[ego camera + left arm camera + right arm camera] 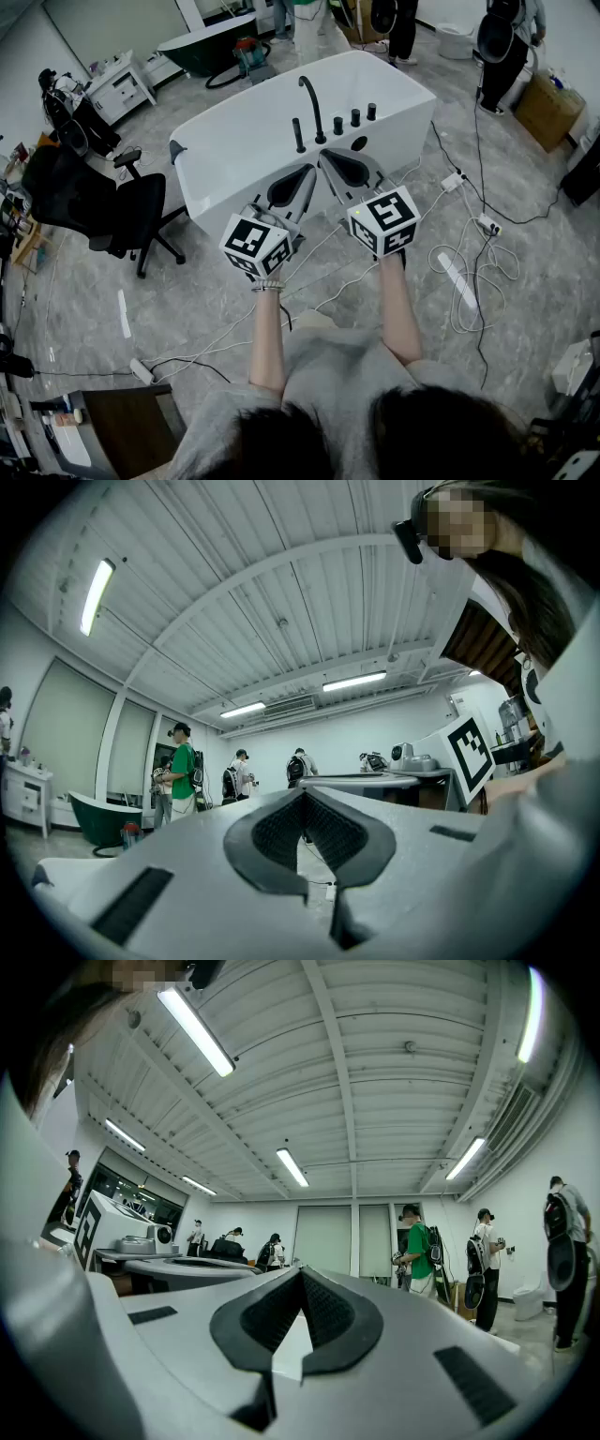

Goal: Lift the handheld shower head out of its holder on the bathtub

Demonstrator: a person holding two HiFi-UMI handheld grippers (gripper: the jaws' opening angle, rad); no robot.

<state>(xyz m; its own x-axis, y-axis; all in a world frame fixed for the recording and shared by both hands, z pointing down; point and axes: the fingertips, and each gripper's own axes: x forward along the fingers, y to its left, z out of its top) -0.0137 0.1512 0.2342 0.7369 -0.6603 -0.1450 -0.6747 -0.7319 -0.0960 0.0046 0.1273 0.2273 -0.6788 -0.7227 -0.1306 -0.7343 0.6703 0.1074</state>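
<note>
Two grippers are held side by side at the near wall of a white bathtub (225, 141), the left gripper (307, 171) and the right gripper (328, 157) angled so their tips come near each other. Each has its jaws together with nothing between them, which the left gripper (302, 797) and the right gripper (302, 1274) show in their own views.

One handheld shower head (298, 134), a black upright rod, stands in its holder on the tub's rim, just beyond the left gripper's tip and apart from it. Just right of it rises a black arched faucet (312, 105), and three black knobs (355, 117) stand in a row further right along the same rim.

To the left of the tub is a black office chair (103, 202). To the right, white cables (478, 272) and a power strip (453, 180) lie on the grey floor (206, 300). A dark green bathtub (202, 47) stands far off, with people standing further back.
</note>
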